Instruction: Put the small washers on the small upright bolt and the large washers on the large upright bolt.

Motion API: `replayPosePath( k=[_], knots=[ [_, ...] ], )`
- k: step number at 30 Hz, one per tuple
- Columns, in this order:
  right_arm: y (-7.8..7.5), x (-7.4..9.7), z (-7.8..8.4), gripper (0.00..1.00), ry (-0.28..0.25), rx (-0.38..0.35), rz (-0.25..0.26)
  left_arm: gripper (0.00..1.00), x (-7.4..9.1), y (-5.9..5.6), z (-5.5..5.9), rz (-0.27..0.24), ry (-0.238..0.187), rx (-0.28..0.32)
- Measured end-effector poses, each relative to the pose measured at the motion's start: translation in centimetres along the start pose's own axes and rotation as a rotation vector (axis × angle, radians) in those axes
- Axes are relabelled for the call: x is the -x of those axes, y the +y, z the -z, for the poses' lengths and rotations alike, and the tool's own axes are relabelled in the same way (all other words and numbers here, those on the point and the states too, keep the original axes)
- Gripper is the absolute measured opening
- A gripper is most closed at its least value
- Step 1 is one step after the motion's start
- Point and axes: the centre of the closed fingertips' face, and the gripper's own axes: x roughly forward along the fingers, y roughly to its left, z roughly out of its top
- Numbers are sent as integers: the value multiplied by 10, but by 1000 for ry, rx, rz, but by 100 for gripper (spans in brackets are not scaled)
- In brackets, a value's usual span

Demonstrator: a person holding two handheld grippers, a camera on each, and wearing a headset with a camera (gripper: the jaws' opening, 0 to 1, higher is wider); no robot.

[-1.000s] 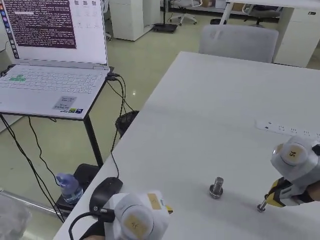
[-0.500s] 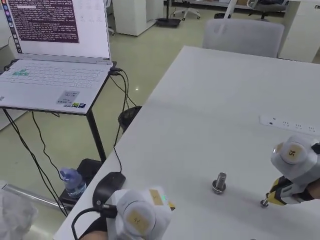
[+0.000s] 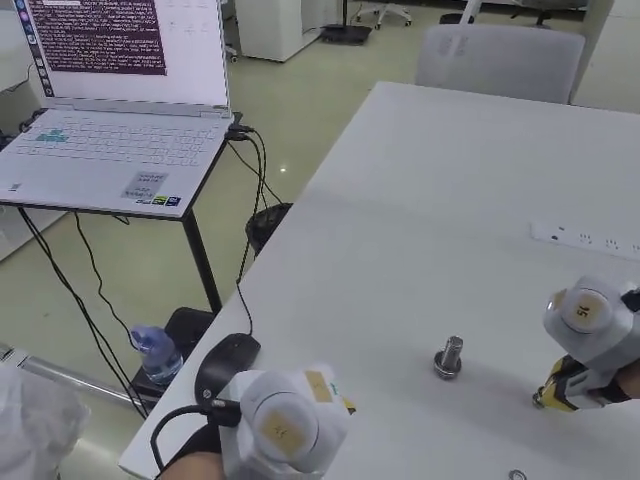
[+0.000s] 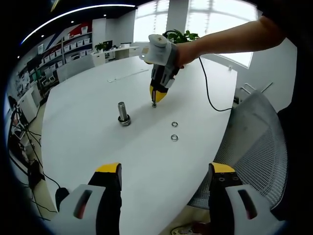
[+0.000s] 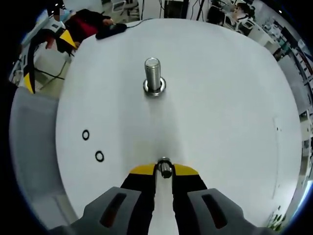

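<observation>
The large bolt [image 3: 448, 358] [image 4: 122, 113] [image 5: 153, 78] stands upright on the white table [image 3: 420, 200]. My right gripper [image 3: 546, 397] [image 4: 154, 100] [image 5: 165, 171] is to its right, shut on the small bolt [image 5: 165, 168] [image 4: 154, 104]. It holds the small bolt upright with its lower end at the table top. Two small washers [image 4: 174, 124] [image 4: 174, 137] [image 5: 85, 134] [image 5: 99, 156] lie flat near the table's front edge. My left gripper [image 4: 165, 169] hangs open and holding nothing at the near-left corner; its housing [image 3: 285, 425] shows in the head view.
A black mouse [image 3: 225, 362] with its cable lies at the table's near-left corner. A white power strip [image 3: 585, 240] sits at the far right. Left of the table are a laptop [image 3: 110, 150] on a stand and a water bottle [image 3: 160, 352]. A grey chair [image 3: 500, 60] stands behind the table.
The head camera has shifted a little, so everything sits slightly differently in the picture. Both grippers and both bolts keep their places on the table.
</observation>
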Motion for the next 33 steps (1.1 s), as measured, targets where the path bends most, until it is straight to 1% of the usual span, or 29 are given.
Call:
replayPosePath(
  k=[4,10,16,22,28,33],
  knots=[
    [1,-6,1,12,9,4,-5,72,0,1,4,-2,9,2],
    [2,-10,4,13,23,15,-12,71,1,0,5,-4,11,8],
    [1,-10,5,13,21,22,-10,71,1,0,6,-7,9,11],
    [2,-9,4,13,29,19,-10,71,1,-1,7,-7,10,14],
    [0,-10,5,13,40,37,-3,70,2,-2,7,-4,11,13],
    [-2,-12,5,13,35,33,-2,70,4,0,6,-12,6,13]
  ],
)
